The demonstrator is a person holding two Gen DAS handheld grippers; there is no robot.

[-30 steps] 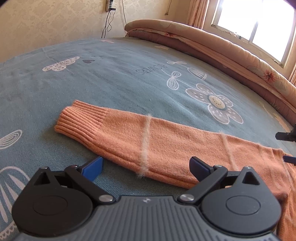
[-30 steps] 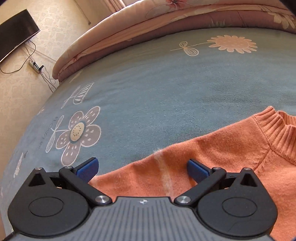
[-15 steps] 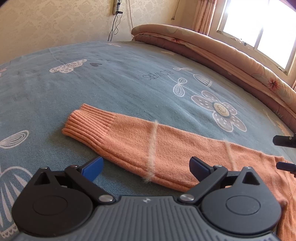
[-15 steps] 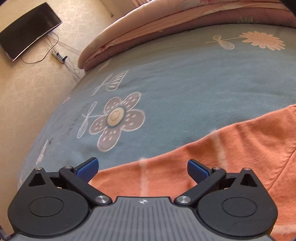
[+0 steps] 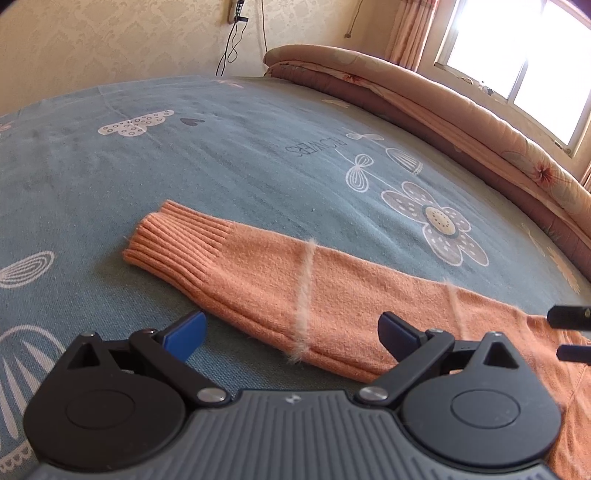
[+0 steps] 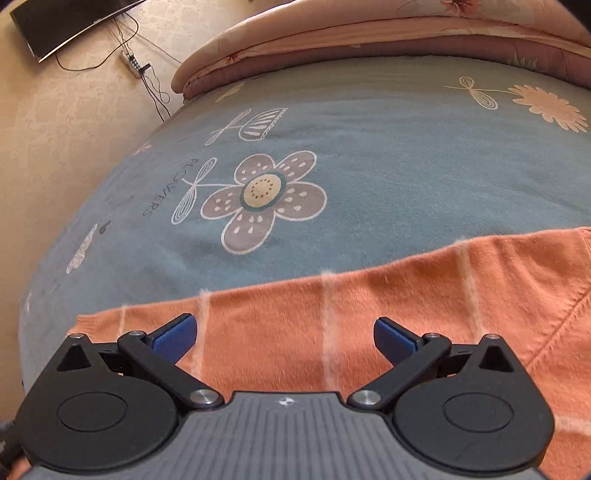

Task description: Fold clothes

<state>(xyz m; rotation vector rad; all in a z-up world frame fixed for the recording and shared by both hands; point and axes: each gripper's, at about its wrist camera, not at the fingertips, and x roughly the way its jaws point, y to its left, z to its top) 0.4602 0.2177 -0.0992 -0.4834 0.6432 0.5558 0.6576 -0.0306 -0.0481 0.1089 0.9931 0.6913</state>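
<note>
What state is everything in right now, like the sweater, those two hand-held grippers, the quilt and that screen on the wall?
Sweater: unfolded, sleeve stretched out flat on the bed.
Left hand-held gripper: open, holding nothing, over the sleeve.
Right hand-held gripper: open, holding nothing, over the sleeve.
Quilt: folded along the bed's far edge.
Screen: dark.

Sunlit window (image 5: 532, 62), patterned beige wall (image 5: 110, 40), floral bedspread (image 5: 258, 147).
</note>
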